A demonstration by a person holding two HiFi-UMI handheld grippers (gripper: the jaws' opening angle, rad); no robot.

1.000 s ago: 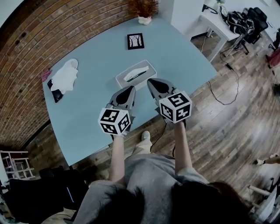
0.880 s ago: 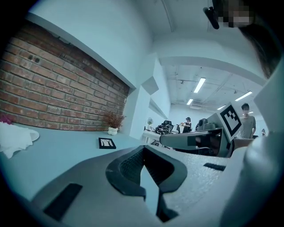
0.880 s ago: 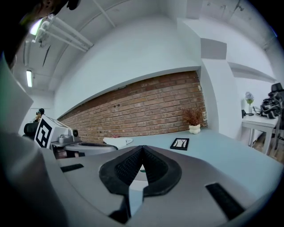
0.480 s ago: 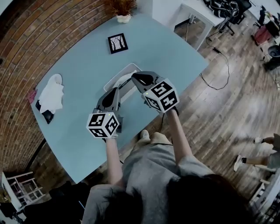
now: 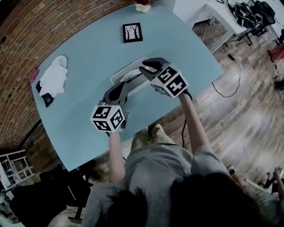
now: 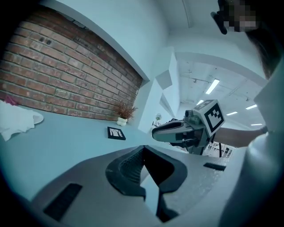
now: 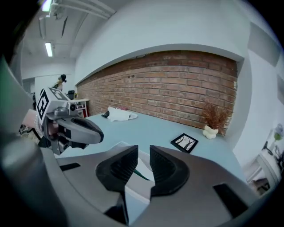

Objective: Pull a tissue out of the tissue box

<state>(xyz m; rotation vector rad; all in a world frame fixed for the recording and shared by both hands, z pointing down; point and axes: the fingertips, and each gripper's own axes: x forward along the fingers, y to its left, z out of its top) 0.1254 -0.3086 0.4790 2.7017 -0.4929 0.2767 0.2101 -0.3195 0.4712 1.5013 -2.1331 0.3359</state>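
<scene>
The white tissue box (image 5: pixel 125 71) lies flat in the middle of the blue-grey table (image 5: pixel 88 53), with both grippers over its near side. My right gripper (image 5: pixel 149 66) hovers above the box's right end. Its jaws are opening and a clear gap shows between the pads, with nothing between them. In the right gripper view the box (image 7: pixel 136 188) with its green mark lies below the right gripper (image 7: pixel 143 153). My left gripper (image 5: pixel 122 87) is at the box's near left edge. In the left gripper view the left gripper (image 6: pixel 143 150) has its tips together and holds nothing.
A small framed picture (image 5: pixel 132 32) lies beyond the box and a potted plant (image 5: pixel 143 5) stands at the far edge. A white cloth on a plate (image 5: pixel 53 77) and a dark object (image 5: pixel 46 99) sit at the table's left end. A brick wall runs behind.
Both grippers have moved forward and down over the tissue box. The right gripper's jaws, shut before, now stand apart. The left jaws stay together.
</scene>
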